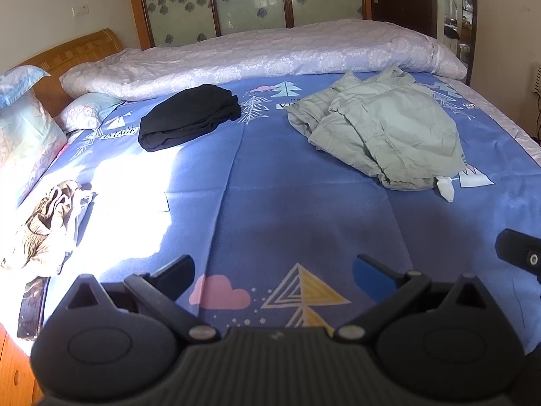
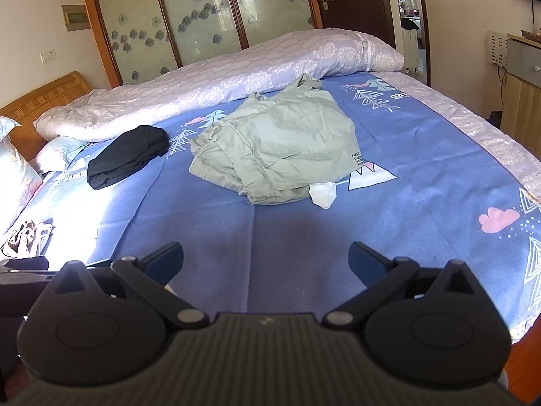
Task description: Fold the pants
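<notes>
Crumpled grey-green pants (image 1: 382,128) lie in a heap on the blue patterned bedsheet (image 1: 270,203), to the right of the middle; they also show in the right wrist view (image 2: 280,149), with a white pocket lining (image 2: 323,194) sticking out at the near edge. My left gripper (image 1: 274,270) is open and empty above the near part of the sheet. My right gripper (image 2: 265,257) is open and empty, well short of the pants. Part of the right gripper (image 1: 520,253) shows at the right edge of the left wrist view.
A folded black garment (image 1: 189,118) lies at the far left of the sheet. A rolled lilac duvet (image 1: 270,57) runs along the far side. Pillows (image 1: 23,128) and a brownish crumpled garment (image 1: 44,223) lie at the left. A wooden cabinet (image 2: 520,101) stands at the right.
</notes>
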Motion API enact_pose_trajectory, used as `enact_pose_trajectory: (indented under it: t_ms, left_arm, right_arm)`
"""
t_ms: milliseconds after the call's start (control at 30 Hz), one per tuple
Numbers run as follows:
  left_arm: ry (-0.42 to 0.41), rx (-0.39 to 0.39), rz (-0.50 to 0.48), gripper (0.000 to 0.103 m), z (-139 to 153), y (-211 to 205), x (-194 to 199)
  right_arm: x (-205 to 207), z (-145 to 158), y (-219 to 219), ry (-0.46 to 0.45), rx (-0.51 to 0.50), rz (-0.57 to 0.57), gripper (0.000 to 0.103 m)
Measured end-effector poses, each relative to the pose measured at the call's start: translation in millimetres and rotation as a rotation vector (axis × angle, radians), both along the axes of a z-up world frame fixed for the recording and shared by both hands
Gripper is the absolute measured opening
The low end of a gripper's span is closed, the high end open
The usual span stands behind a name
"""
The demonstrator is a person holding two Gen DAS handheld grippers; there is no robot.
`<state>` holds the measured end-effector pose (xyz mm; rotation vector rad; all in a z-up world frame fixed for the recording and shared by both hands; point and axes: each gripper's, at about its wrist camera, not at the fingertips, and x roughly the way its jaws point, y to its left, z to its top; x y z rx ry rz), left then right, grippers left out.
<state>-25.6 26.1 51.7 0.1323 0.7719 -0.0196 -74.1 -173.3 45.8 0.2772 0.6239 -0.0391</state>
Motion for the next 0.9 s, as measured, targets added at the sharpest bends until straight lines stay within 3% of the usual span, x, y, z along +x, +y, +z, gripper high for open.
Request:
enact_pose_trajectory:
  t_ms: [200, 367, 433, 533, 567, 667, 767, 867, 900]
  left_arm:
    - [0.001, -0.034, 0.021, 0.103, -1.8, 6.9, 9.3]
    - [-0.023, -0.066, -0.021, 0.103, 6.4, 7.3, 34.5]
    - [-0.035, -0.135, -0.062, 0.103, 13.2, 5.3, 53.4]
    - [-0.022, -0.278, -0.154, 0.103, 17.5, -6.1, 92.9]
    - [-0.015, -0.314, -0.174, 0.103, 16.1, -13.7, 107.6]
    - [0.044, -0.368, -0.236, 0.103, -0.7, -48.7, 162.1]
    - [0.128, -0.341, -0.207, 0.103, -32.1, -84.0, 211.3]
    - [0.265, -0.347, -0.172, 0.087, -75.2, -109.0, 251.9]
    - [0.316, -0.361, -0.174, 0.067, -87.2, -113.7, 261.4]
  right_arm:
    - [3.9, -3.7, -3.9, 0.0, 0.001, -0.005, 0.103]
    - [6.8, -10.0, -10.3, -0.016, 0.007, -0.013, 0.101]
    - [8.7, -16.2, -11.5, -0.017, 0.0, -0.009, 0.088]
    - [15.0, -29.8, -15.3, 0.02, 0.012, 0.009, 0.049]
    - [17.7, -34.8, -17.6, 0.035, 0.027, 0.015, 0.042]
    - [21.1, -45.9, -23.8, 0.056, 0.043, 0.008, 0.042]
    - [24.7, -53.7, -33.0, 0.068, 0.045, -0.011, 0.042]
    - [28.1, -60.5, -44.6, 0.081, 0.055, -0.039, 0.042]
    - [28.8, -62.0, -47.8, 0.085, 0.058, -0.047, 0.042]
